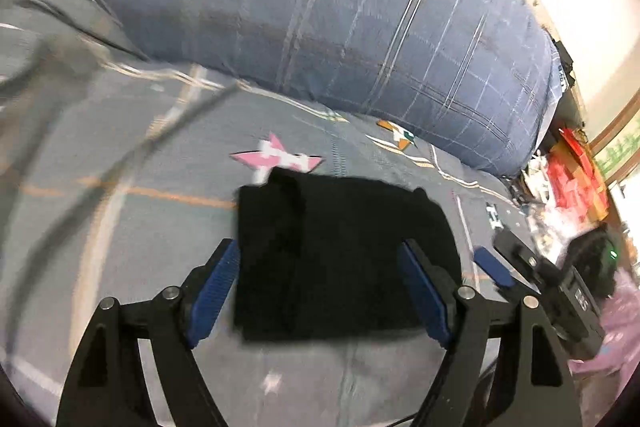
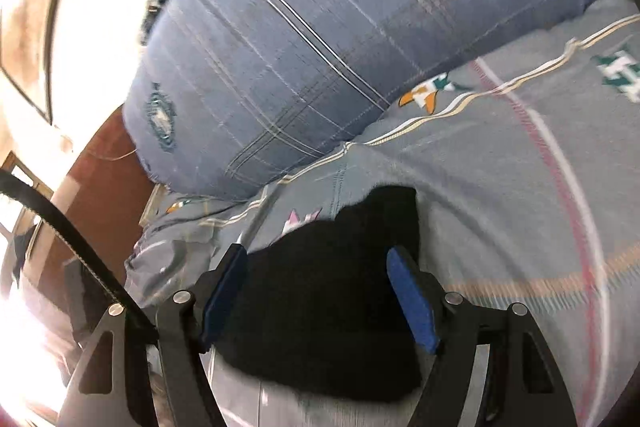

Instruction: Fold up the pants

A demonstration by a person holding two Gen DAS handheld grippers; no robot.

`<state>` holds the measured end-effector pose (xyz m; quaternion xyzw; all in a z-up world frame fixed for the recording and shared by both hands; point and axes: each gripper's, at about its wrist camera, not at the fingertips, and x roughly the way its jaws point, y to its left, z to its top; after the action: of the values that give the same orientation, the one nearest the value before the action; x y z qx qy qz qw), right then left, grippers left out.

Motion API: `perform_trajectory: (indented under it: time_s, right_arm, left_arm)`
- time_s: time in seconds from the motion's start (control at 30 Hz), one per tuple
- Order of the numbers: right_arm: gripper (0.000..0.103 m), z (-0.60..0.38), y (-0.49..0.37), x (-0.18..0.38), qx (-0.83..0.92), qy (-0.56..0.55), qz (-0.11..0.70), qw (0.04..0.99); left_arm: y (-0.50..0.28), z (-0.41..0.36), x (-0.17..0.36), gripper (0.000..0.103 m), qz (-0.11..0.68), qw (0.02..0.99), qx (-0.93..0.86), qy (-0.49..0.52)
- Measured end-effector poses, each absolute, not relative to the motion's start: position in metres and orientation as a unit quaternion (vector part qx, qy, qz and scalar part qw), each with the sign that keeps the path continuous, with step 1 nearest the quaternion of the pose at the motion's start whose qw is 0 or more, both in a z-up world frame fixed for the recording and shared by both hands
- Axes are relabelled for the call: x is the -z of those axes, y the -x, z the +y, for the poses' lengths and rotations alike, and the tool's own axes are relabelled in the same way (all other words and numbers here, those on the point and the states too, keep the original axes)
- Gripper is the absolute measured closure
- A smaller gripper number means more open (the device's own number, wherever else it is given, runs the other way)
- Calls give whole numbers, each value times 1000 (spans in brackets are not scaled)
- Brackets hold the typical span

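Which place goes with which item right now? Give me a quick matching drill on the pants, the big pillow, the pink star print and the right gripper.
Things:
1. black pants
2. blue plaid pillow
3. pink star print
4. right gripper

Places:
A. on the grey bedsheet, just beyond the pants
B. at the right edge of the left wrist view
C. folded into a compact block on the sheet
D. lying along the far side of the bed

Pairs: 1-C, 2-D, 3-A, 4-B

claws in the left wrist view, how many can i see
2. The left claw fills the foreground, open over the folded black pants. The right claw enters from the right edge, beside the pants; only one blue pad shows clearly.
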<state>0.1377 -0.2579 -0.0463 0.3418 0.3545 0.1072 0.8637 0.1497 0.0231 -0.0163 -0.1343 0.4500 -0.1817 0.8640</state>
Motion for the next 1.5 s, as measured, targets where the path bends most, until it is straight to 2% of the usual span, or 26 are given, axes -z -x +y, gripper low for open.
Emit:
perform_trajectory:
  time_s: [0.27, 0.5, 1.0, 1.5]
  right_arm:
    - [21, -192, -18, 55, -64, -231, 365, 899]
    - [21, -162, 19, 77, -25, -184, 400, 898]
    - [20, -145, 41, 73, -24, -145, 388, 910]
    - [19, -138, 38, 76, -27, -132, 396, 909]
  left_arm:
    - [-41, 52, 25, 22, 416, 901, 86, 92]
    - [12, 51, 19, 21, 403, 908, 73, 84]
    - [32, 15, 4, 21, 368, 928, 62, -12]
    - [31, 11, 11, 21, 382, 922, 67, -16]
